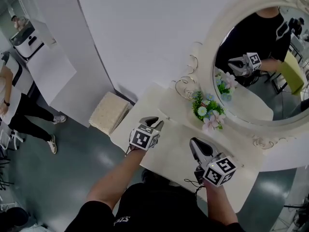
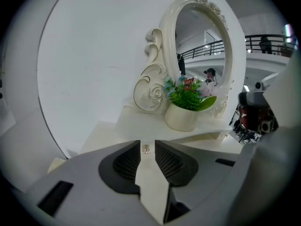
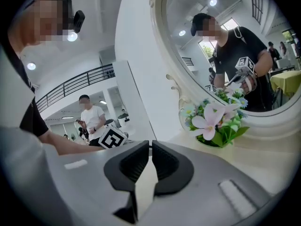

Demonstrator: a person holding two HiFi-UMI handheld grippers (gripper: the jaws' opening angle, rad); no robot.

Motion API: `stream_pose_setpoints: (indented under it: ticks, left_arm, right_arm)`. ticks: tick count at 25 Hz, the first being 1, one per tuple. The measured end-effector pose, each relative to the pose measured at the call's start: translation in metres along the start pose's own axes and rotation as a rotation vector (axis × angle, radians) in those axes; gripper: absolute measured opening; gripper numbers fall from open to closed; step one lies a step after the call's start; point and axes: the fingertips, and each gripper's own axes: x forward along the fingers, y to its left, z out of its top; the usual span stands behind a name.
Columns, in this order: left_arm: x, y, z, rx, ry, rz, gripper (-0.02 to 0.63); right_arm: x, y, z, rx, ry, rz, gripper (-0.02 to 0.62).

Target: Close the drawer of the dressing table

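Observation:
The white dressing table (image 1: 169, 151) stands under an oval mirror (image 1: 260, 76), with a pot of flowers (image 1: 208, 111) on its raised back shelf. A small metal knob (image 2: 145, 149) sits on the white drawer front below that shelf; the front looks flush. My left gripper (image 1: 157, 123) hovers over the table's left part. In the left gripper view its jaws (image 2: 147, 144) stand slightly apart and frame the distant knob, with nothing between them. My right gripper (image 1: 193, 142) hangs over the table's middle. Its jaws (image 3: 150, 144) are together and empty.
A beige padded stool (image 1: 110, 111) stands on the floor left of the table. A white partition (image 1: 96, 47) rises behind it. A person (image 1: 19, 105) stands at the far left. The flower pot (image 2: 181, 117) and the mirror frame (image 2: 155, 79) lie ahead of the left gripper.

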Motion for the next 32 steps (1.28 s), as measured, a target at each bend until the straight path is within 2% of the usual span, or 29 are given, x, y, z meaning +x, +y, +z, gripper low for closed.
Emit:
stream_pose_setpoints:
  ticks: [11, 18, 28, 32]
  left_arm:
    - [-0.083, 0.010, 0.036, -0.029, -0.181, 0.048, 0.071]
    - [-0.120, 0.004, 0.058, 0.058, -0.244, 0.084, 0.051]
    - [-0.166, -0.002, 0.103, 0.060, -0.407, 0.089, 0.011]
    - [-0.181, 0.003, 0.115, 0.080, -0.439, 0.116, 0.006]
  right_arm:
    - [0.022, 0.013, 0.021, -0.060, 0.000, 0.067, 0.031]
    - [0.025, 0.020, 0.057, -0.147, -0.042, 0.079, 0.029]
    - [0.016, 0.026, 0.083, -0.177, -0.096, 0.075, 0.011]
    - [0.012, 0.027, 0.094, -0.168, -0.131, 0.076, 0.011]
